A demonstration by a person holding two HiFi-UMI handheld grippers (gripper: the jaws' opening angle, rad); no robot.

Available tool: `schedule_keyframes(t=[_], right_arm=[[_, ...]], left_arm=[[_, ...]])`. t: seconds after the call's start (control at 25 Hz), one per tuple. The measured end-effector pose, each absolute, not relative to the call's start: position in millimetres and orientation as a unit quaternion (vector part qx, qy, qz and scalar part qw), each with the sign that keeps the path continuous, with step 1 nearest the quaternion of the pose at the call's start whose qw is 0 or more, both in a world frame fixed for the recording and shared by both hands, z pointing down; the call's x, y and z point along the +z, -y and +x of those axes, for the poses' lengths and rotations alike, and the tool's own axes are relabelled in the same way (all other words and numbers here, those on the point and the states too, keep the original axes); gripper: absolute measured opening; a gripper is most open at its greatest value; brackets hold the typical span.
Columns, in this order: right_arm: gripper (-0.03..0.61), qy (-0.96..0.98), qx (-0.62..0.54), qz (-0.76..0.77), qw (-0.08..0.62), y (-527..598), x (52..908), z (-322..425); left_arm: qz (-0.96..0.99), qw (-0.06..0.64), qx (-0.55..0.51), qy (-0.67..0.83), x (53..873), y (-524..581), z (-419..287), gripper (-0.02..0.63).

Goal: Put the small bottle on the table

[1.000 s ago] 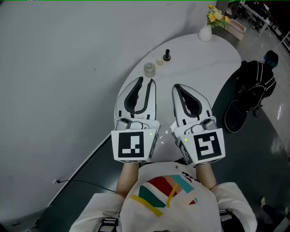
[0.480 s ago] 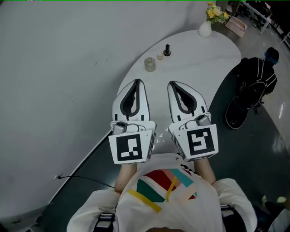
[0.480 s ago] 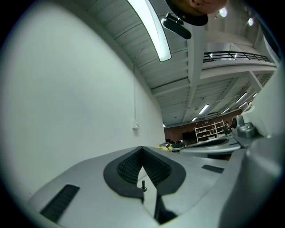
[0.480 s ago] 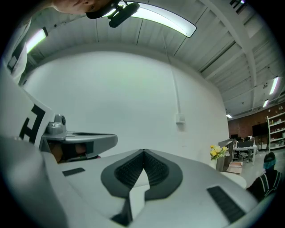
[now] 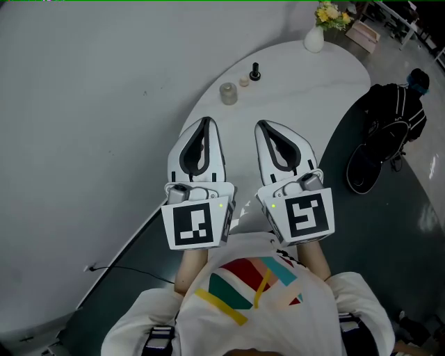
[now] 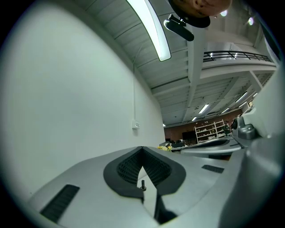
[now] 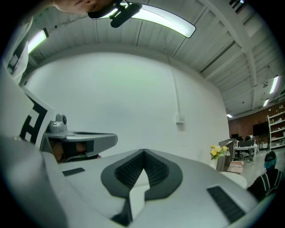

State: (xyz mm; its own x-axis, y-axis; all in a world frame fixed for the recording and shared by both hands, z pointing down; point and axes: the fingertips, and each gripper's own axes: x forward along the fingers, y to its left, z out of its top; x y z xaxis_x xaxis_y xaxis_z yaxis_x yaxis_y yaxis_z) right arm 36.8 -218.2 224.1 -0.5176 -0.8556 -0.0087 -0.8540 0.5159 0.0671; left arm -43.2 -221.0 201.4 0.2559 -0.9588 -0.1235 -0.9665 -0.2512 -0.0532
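The small bottle [image 5: 255, 71] stands up straight on the white bench [image 5: 306, 90], far from both claws. It is dark, almost black. It is wide at the bottom and has a thin neck with a little top. It looks very small from here.

Just beside it is a tiny pale pot [image 5: 244, 82], and next to that a see-through jar [image 5: 228, 93]. The three stand in a short row near the bench's edge by the grey wall [image 5: 83, 104]. At the far end of the bench is a white vase [image 5: 313, 42] with yellow flowers [image 5: 330, 14].

The left claw [image 5: 206, 119] is closed tight, with its two tips together and nothing between them. The right claw [image 5: 259, 124] is closed the same way and holds nothing. They sit side by side over the near part of the bench and point toward the row of things.

A black bag [image 5: 386, 135] lies on the dark floor [image 5: 389, 229] beside the bench.
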Motion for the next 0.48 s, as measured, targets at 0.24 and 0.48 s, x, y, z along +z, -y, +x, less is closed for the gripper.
schedule_keyframes(t=[0.24,0.48], right_arm=[[0.011,0.872,-0.026,0.489,0.012,218.5,226.9,36.6],[0.011,0.874,-0.021,0.486,0.012,222.1,228.4,37.5]], left_arm=[[-0.793,0.059,0.028,-0.606,202.1,220.4,-40.2,0.017],[-0.794,0.055,0.022,-0.604,205.6,225.4,-37.2,0.017]])
